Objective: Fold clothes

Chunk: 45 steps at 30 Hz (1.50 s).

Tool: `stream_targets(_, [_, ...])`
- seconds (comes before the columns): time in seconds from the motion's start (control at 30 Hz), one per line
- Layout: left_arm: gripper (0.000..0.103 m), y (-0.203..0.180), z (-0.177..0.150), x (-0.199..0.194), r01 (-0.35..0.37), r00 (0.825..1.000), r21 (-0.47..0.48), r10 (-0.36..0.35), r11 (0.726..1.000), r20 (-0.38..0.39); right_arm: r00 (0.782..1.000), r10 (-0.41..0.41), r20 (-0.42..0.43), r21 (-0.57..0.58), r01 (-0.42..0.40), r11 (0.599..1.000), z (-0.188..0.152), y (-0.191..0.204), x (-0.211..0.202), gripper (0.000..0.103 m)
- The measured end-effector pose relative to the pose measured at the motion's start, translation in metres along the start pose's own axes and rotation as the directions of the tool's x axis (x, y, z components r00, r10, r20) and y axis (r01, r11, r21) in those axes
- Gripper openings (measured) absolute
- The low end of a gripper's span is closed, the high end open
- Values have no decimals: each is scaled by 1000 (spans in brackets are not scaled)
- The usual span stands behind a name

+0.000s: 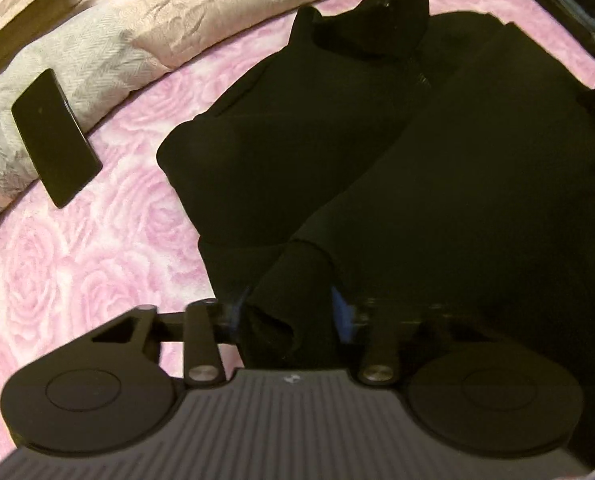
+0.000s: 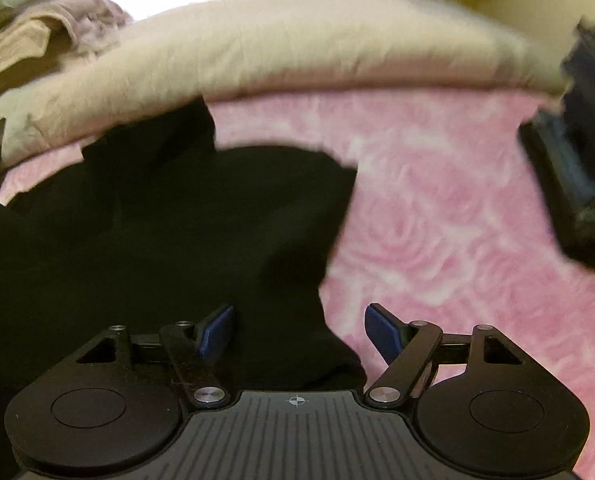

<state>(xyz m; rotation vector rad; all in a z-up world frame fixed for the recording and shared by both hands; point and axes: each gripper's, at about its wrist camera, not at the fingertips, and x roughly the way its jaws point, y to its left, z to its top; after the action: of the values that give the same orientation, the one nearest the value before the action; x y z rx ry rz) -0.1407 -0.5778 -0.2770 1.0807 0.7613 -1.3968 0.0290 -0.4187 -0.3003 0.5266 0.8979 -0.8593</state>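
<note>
Left gripper (image 1: 291, 312) clamps sleeve cuff (image 1: 293, 280) of black sweater (image 1: 297, 140); right gripper (image 2: 299, 328) spread wide over hem, gripping nothing. Phone (image 1: 53, 136) on pink blanket (image 1: 97, 260).

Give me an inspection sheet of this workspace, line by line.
Surface: pink rose-patterned bedspread, bare around the garment.
Job's things: black sweater lying flat, collar at the far end, one sleeve folded across the body.
Clutter: black phone leaning on a grey pillow; dark folded stack at the right.
Grippers: left claw has sleeve cuff between its fingers, grip unclear; right claw open, the sweater's edge between its fingers.
Cables: nothing seen.
Surroundings: beige duvet along the far side.
</note>
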Motion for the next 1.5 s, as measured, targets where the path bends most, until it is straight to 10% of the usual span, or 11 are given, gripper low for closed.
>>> stream_targets(0.27, [28,-6,13,2,-49,998,50,50,998,-30,996,16,-93,25,-14,1000,-14,-37,12,55])
stream_targets(0.47, [37,-3,4,-17,-78,997,17,78,997,-11,1000,2,24,8,-2,1000,-11,-21,-22,55])
stream_targets(0.8, [44,-27,-69,-62,-75,995,-16,73,997,-66,994,5,-106,36,-1,999,-61,-23,-48,55])
stream_targets(1.1, [56,-80,-155,-119,-24,998,80,29,997,-56,989,61,-136,-211,-89,973,-131,19,-115,62])
stream_targets(1.17, [60,-100,-174,-130,-6,999,173,14,985,-46,990,65,-129,-282,-100,954,-153,34,-131,83])
stream_targets(1.5, [67,-165,-297,-173,72,990,606,-132,792,55,988,76,-132,-411,-124,903,-249,102,-184,83])
